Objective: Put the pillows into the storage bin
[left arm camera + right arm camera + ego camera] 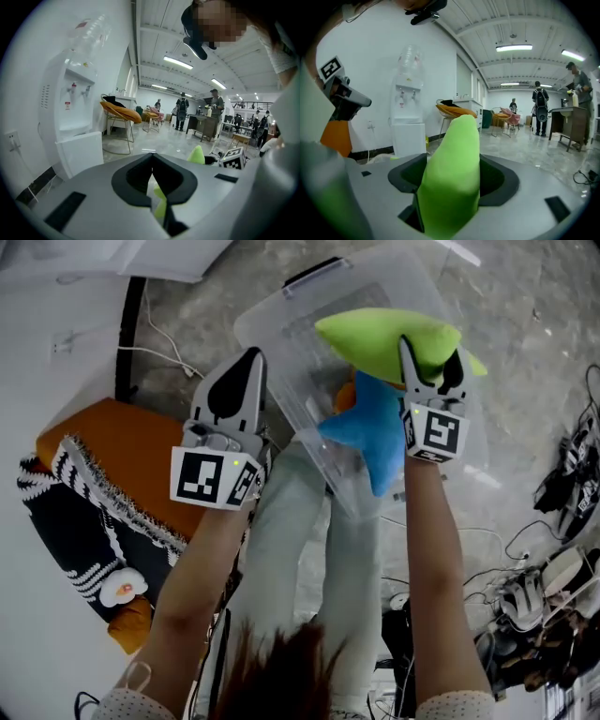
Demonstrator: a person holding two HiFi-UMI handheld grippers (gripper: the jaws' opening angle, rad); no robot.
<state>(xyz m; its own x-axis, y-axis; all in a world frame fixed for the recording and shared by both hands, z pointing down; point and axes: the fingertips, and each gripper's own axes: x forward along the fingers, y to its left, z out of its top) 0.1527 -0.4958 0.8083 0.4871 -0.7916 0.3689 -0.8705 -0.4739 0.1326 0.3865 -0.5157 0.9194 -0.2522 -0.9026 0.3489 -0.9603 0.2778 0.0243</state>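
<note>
Grey left gripper (251,360): we read jaws pressed together, nothing between them; tip just left of storage bin (281,329). Right gripper (431,351): we read jaws pinching green pillow (375,334) at its near edge. Green pillow sits over open bin, directly above blue pillow (370,423). Blue pillow lies in clear plastic bin, lower corner over near rim. Black latch (314,276) on far rim. Bin stands on grey floor (525,306).

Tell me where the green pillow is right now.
The green pillow is at the head view's upper right, held by the right gripper over the clear storage bin, beside the blue star pillow.
</note>
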